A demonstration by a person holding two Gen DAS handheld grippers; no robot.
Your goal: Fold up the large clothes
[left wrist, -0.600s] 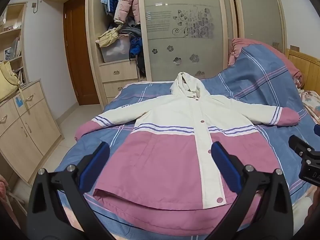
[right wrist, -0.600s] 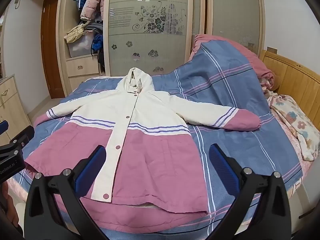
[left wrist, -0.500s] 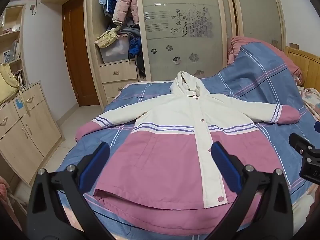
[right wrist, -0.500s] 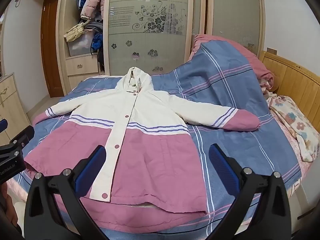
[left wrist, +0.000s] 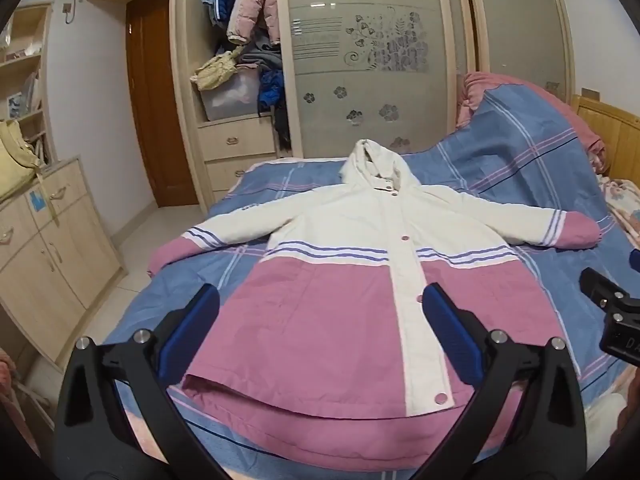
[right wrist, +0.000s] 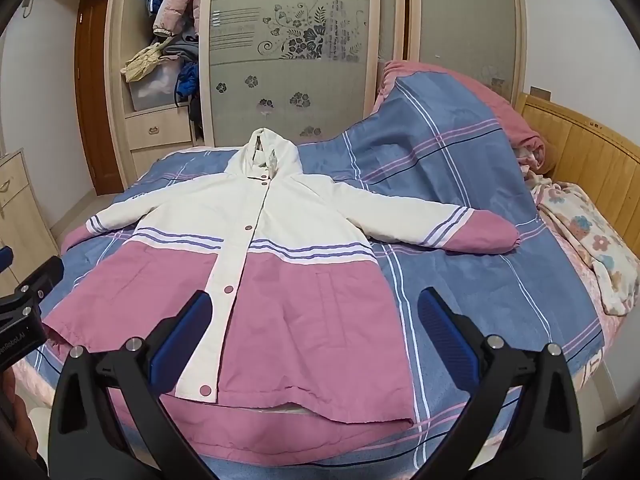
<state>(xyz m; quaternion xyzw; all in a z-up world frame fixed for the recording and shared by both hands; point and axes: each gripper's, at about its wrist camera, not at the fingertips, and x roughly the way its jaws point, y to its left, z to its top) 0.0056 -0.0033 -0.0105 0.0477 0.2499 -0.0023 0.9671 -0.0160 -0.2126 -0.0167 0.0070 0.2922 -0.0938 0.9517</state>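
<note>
A hooded jacket (left wrist: 344, 304), white on top and pink below with purple stripes, lies flat and buttoned on the bed, sleeves spread; it also shows in the right wrist view (right wrist: 280, 280). My left gripper (left wrist: 320, 324) is open and empty, held above the jacket's hem. My right gripper (right wrist: 314, 328) is open and empty, above the hem's right half. The right gripper's body shows at the right edge of the left wrist view (left wrist: 608, 312). The left gripper's body shows at the left edge of the right wrist view (right wrist: 24, 312).
The bed carries a blue plaid cover (right wrist: 460, 280), bunched high toward the wooden headboard (right wrist: 580, 152). A floral cloth (right wrist: 592, 248) lies at the right. A wardrobe with glass doors (left wrist: 372, 60) stands behind. A low cabinet (left wrist: 44, 252) stands left of the bed.
Both grippers have drifted only slightly; the jacket lies as before and the jaws stay open.
</note>
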